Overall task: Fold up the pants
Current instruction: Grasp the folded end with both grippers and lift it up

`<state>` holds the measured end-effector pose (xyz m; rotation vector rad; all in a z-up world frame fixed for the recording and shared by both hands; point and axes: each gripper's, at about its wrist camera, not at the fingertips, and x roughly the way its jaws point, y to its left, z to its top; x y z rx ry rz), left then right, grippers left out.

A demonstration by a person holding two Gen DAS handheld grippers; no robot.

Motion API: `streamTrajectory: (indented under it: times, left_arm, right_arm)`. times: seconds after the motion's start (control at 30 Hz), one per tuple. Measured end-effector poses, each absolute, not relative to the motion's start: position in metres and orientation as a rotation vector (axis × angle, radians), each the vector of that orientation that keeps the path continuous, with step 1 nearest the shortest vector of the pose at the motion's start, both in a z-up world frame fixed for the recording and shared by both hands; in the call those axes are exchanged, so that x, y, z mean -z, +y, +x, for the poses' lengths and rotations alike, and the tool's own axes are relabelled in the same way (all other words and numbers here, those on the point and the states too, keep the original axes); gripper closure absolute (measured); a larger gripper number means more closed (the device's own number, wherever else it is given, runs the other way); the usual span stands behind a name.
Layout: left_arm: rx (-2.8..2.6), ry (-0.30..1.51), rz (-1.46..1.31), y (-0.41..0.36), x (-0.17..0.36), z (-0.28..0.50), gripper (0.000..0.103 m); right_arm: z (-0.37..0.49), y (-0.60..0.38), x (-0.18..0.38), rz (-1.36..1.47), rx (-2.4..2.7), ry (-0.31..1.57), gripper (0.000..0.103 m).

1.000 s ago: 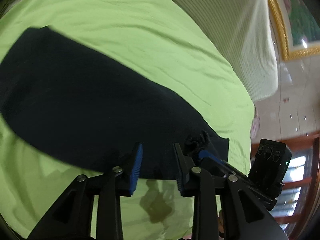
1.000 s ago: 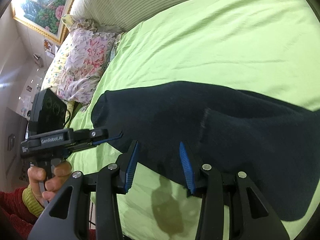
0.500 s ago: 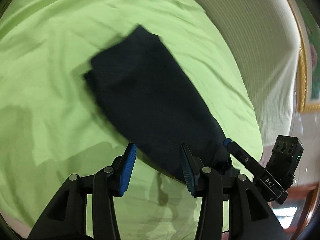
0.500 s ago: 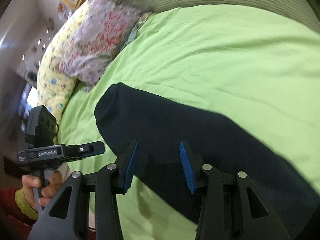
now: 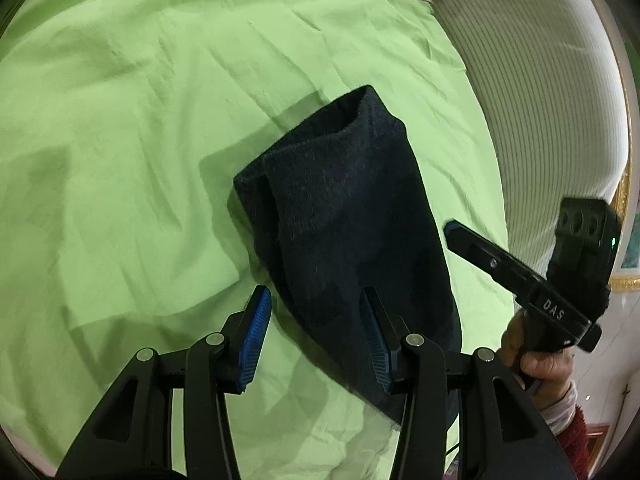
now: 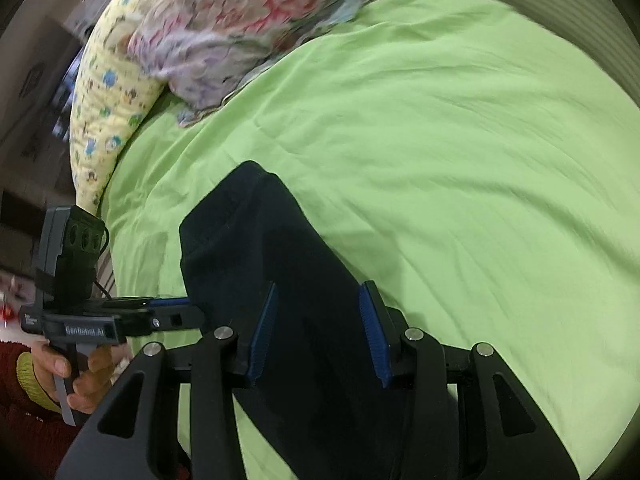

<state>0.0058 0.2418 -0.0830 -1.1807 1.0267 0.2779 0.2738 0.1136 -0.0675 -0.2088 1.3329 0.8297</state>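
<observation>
The dark navy pants (image 5: 348, 216) lie folded into a long narrow bundle on the green bedsheet (image 5: 120, 128), cuffs pointing away. My left gripper (image 5: 316, 336) is open and empty, hovering above the near end of the pants. My right gripper (image 6: 318, 332) is open and empty, with the pants (image 6: 280, 280) lying below between its fingers. The right gripper also shows at the right of the left wrist view (image 5: 472, 244), beside the pants. The left gripper shows in the right wrist view (image 6: 176, 312), at the pants' left edge.
Floral and yellow patterned pillows (image 6: 224, 24) lie at the far left of the bed. A striped white headboard or cover (image 5: 540, 92) borders the sheet (image 6: 460, 140). The bed's edge runs behind the left hand (image 6: 80, 380).
Both grippers have pulled back and up from the pants. The pants now look narrower and lie released on the sheet. Both views have swung toward the pillows.
</observation>
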Motion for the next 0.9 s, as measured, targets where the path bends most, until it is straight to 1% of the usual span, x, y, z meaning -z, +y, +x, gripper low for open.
streamTrajectory:
  times: [0.27,0.3,0.37,0.4,0.43,0.5,0.53,0.57,0.63,0.73,0.9]
  left_arm:
    - [-0.278,1.038,-1.246,0.254,0.107,0.01,0.057]
    - [-0.28,1.032,-1.252,0.255,0.109,0.011,0.059]
    - [-0.282,1.028,-1.248,0.256,0.11,0.011,0.059]
    - [-0.281,1.029,-1.24,0.256,0.11,0.012,0.061]
    - [-0.281,1.03,-1.222,0.255,0.108,0.014,0.068]
    - [-0.272,1.041,-1.18,0.254,0.107,0.019,0.074]
    - [-0.265,1.042,-1.169,0.254,0.106,0.02,0.078]
    - [-0.26,1.041,-1.16,0.254,0.105,0.023,0.079]
    - [-0.249,1.037,-1.138,0.253,0.1,0.027,0.083]
    - [-0.23,1.023,-1.092,0.25,0.086,0.03,0.089]
    - [-0.163,0.991,-1.021,0.24,0.054,0.039,0.09]
  right_arm:
    - [0.293,0.155,0.09,-0.29,-0.901,1.396,0.059]
    - [0.294,0.158,0.092,-0.298,-0.905,1.403,0.059]
    - [0.295,0.163,0.096,-0.314,-0.92,1.402,0.059]
    - [0.295,0.164,0.098,-0.318,-0.927,1.409,0.059]
    - [0.296,0.165,0.1,-0.317,-0.928,1.417,0.059]
    - [0.295,0.165,0.103,-0.308,-0.938,1.428,0.068]
    - [0.294,0.165,0.103,-0.306,-0.941,1.427,0.076]
    - [0.293,0.164,0.103,-0.309,-0.943,1.421,0.082]
    - [0.289,0.161,0.098,-0.314,-0.949,1.397,0.085]
    - [0.286,0.153,0.086,-0.295,-0.948,1.359,0.087]
    - [0.282,0.131,0.056,-0.221,-0.928,1.282,0.087]
